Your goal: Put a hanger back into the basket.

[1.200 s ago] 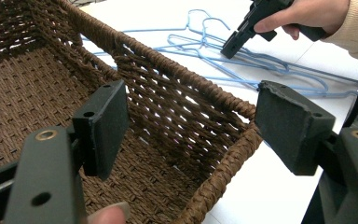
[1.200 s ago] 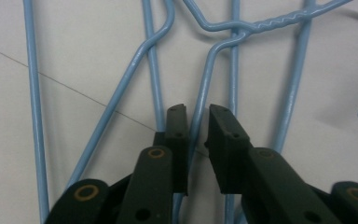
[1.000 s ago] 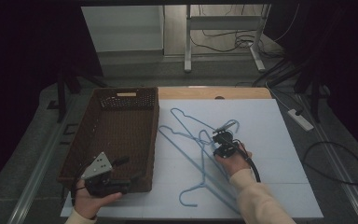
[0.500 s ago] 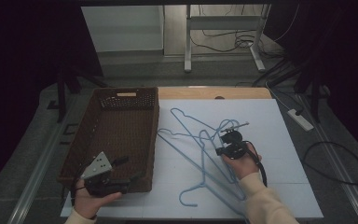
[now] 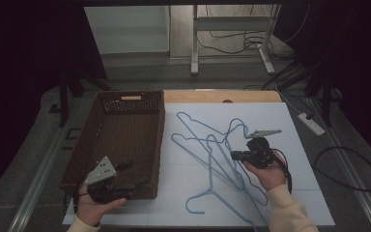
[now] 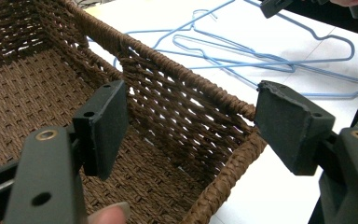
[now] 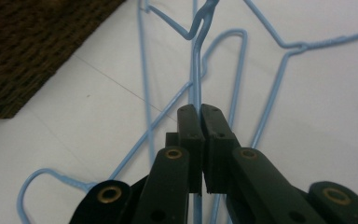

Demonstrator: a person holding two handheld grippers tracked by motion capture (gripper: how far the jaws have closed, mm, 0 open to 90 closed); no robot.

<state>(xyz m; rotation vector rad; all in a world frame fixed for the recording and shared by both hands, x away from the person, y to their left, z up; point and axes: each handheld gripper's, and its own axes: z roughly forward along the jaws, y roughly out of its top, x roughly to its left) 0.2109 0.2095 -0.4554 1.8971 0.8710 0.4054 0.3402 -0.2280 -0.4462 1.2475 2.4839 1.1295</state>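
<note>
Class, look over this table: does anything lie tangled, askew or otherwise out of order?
Yes. The blue wire hangers lie crossed and interlocked on the white table, beside the wicker basket. The right gripper pinches one wire.

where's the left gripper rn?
High view: the left gripper sits bottom left, jaws open astride the near right corner of the brown wicker basket, left of the blue wire hangers.

Basket (image 5: 125,140) walls left; hangers (image 5: 212,154) clutter centre
</note>
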